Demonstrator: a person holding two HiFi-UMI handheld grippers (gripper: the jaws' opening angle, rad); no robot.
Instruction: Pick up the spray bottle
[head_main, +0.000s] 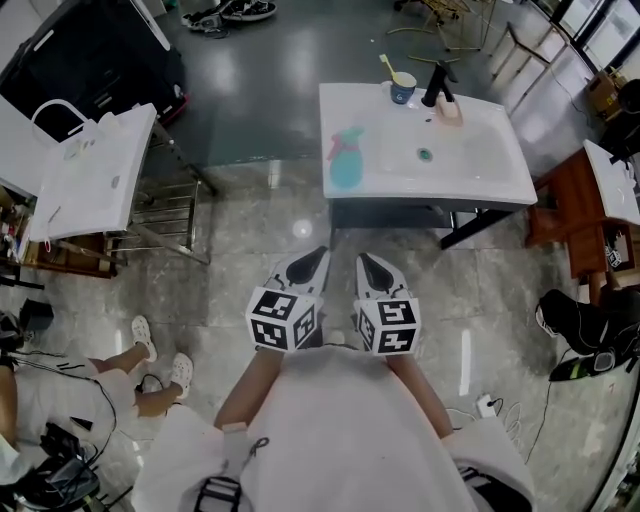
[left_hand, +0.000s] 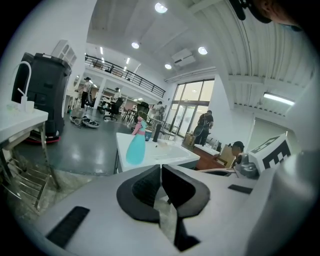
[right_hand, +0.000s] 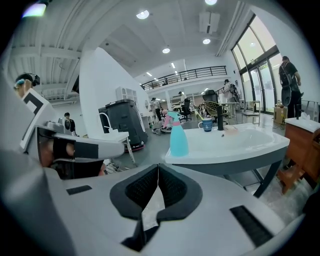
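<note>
From the head view, the white sink (head_main: 500, 185) stands ahead of me, and the spray bottle (head_main: 346, 160), teal with a pink head, sits on the sink's flat left rim beside the bowl. A blue cup (head_main: 402, 88) and a black tap (head_main: 437, 85) stand at the sink's back edge. My left gripper (head_main: 318, 255) and right gripper (head_main: 366, 262) are side by side over the floor, short of the sink's front edge, both pointing toward it.

In the left gripper view, my left gripper (left_hand: 161, 167) has its fingers pressed together with nothing between them. The spray bottle (left_hand: 135, 149) stands upright on the near corner of the sink (left_hand: 170, 156), well apart from my fingertips.

In the right gripper view, my right gripper (right_hand: 158, 169) is closed too, pads meeting, empty. The spray bottle (right_hand: 178, 137) stands upright at the left end of the sink (right_hand: 235, 145), with the cup (right_hand: 207, 124) and tap (right_hand: 219, 119) further back along the rim.
</note>
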